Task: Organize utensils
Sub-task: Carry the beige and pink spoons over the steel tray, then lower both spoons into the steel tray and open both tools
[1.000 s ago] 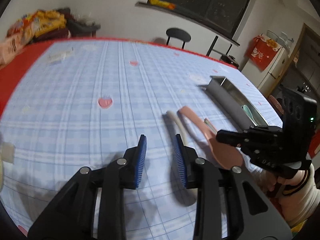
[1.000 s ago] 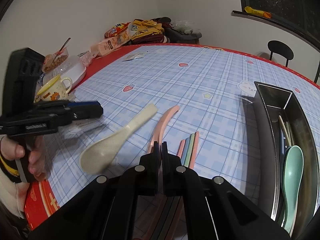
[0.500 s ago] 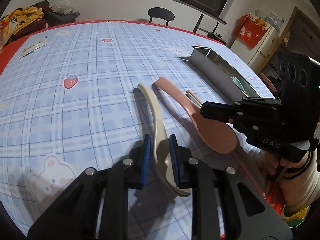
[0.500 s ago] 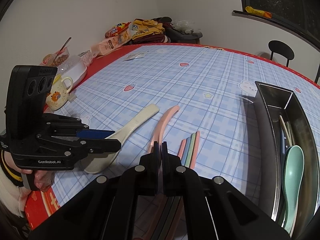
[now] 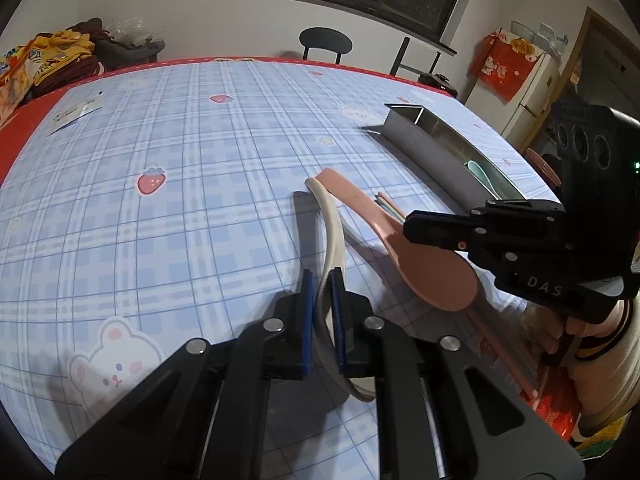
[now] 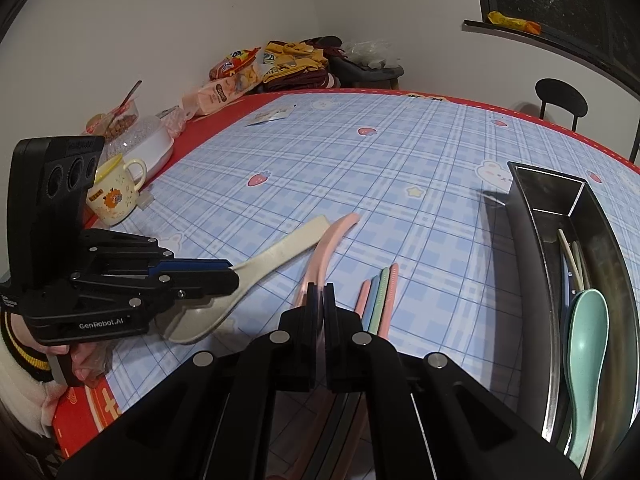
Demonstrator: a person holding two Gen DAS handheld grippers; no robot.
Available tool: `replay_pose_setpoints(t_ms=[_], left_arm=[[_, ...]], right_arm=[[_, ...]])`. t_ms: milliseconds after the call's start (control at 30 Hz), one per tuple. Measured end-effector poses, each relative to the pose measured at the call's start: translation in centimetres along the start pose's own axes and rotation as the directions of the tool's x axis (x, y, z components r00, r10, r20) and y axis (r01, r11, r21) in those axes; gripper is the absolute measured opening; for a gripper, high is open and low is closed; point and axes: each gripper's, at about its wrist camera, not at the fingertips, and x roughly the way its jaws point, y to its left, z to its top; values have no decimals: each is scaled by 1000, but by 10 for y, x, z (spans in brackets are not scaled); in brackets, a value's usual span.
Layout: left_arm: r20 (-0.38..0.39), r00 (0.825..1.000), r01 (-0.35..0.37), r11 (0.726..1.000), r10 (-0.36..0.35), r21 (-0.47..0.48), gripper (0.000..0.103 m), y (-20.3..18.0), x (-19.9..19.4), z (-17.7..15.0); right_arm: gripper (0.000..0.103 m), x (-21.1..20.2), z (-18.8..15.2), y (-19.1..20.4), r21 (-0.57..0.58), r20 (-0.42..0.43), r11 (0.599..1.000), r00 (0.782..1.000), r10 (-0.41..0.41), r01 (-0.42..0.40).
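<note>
At the left of the right wrist view, a yellow-rimmed mug stands at the tabletop edge beside a clear lidded container, with snack packets piled at the far corner. The left gripper has its blue-padded fingers pinching the cream spoon at the neck where handle meets bowl; the handle runs forward and away, its tip lying close to the tip of the pink spoon. Whether the cream spoon's bowl rests on the cloth or is raised cannot be told. The right gripper has its fingers pressed nearly together on the pink spoon's handle, the handle curving forward from between them over the checked cloth. Just right of that handle, a small bundle of pastel chopsticks, pink, blue and green, lies flat on the tabletop, apart from both grippers. At the right, a long metal tray sits on the tabletop, holding a mint-green spoon and pale chopsticks lengthwise inside it. A black chair stands beyond the far tabletop edge.
</note>
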Motion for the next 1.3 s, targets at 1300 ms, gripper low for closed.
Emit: replay_pose_setpoints(t_ms=[1300], left_arm=[[196, 963, 230, 946, -187, -229, 12, -145, 14, 37]], right_arm=[[3, -158, -17, -126, 127, 283, 981, 953, 107, -148]])
